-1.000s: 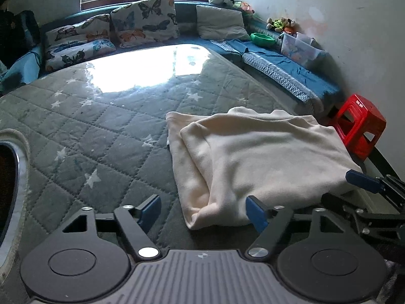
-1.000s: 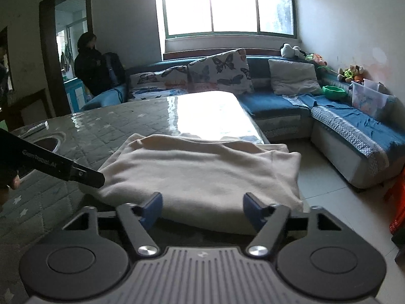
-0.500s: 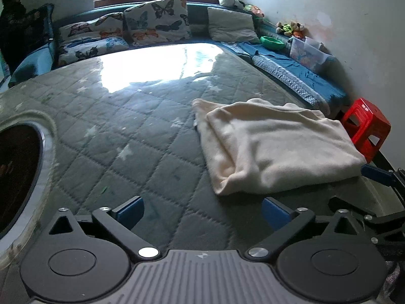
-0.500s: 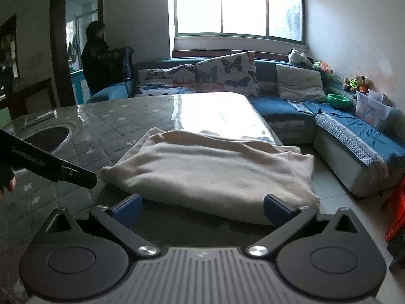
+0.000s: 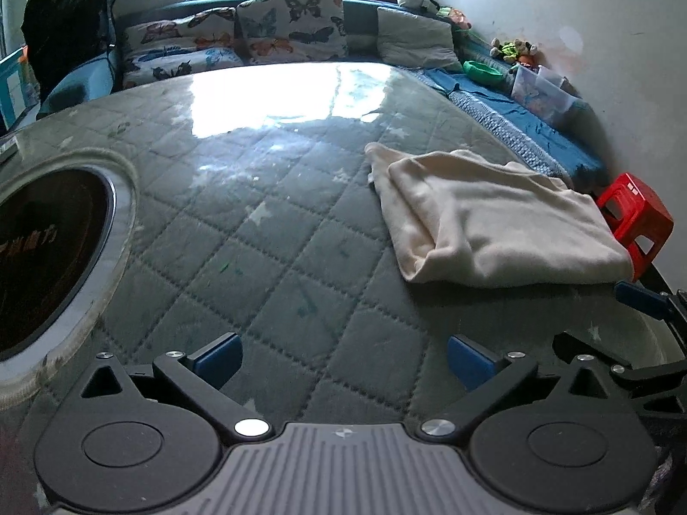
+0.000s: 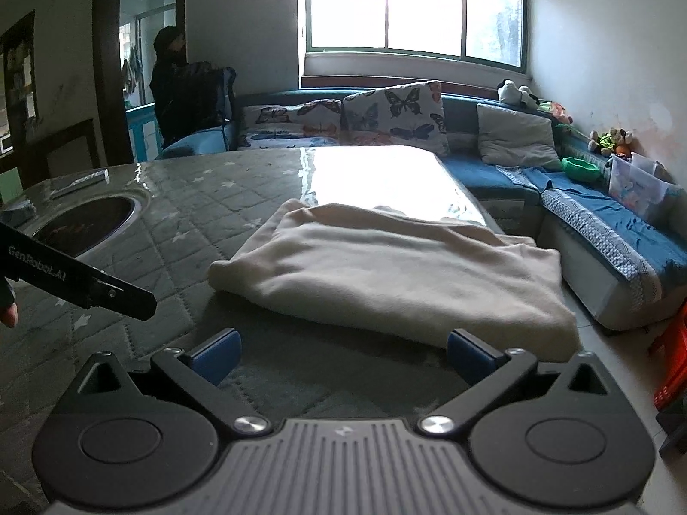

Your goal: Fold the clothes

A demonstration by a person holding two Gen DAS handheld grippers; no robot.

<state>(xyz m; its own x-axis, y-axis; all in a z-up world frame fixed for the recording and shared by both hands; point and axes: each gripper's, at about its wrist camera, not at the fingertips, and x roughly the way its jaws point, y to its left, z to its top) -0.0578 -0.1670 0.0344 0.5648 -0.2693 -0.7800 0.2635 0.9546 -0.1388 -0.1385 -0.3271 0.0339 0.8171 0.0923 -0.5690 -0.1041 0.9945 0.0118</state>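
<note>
"GenRobot.AI" in white letters on the black left tool (image 6: pixel 77 277)

cream garment (image 5: pixel 493 223): soft matt fleecy cloth | table (image 5: pixel 275 231): quilted cloth under glossy clear cover | red stool (image 5: pixel 635 216): shiny plastic

Grey quilted star-print table (image 5: pixel 275 231) with folded cream garment (image 5: pixel 493 223) near its right edge.
</note>
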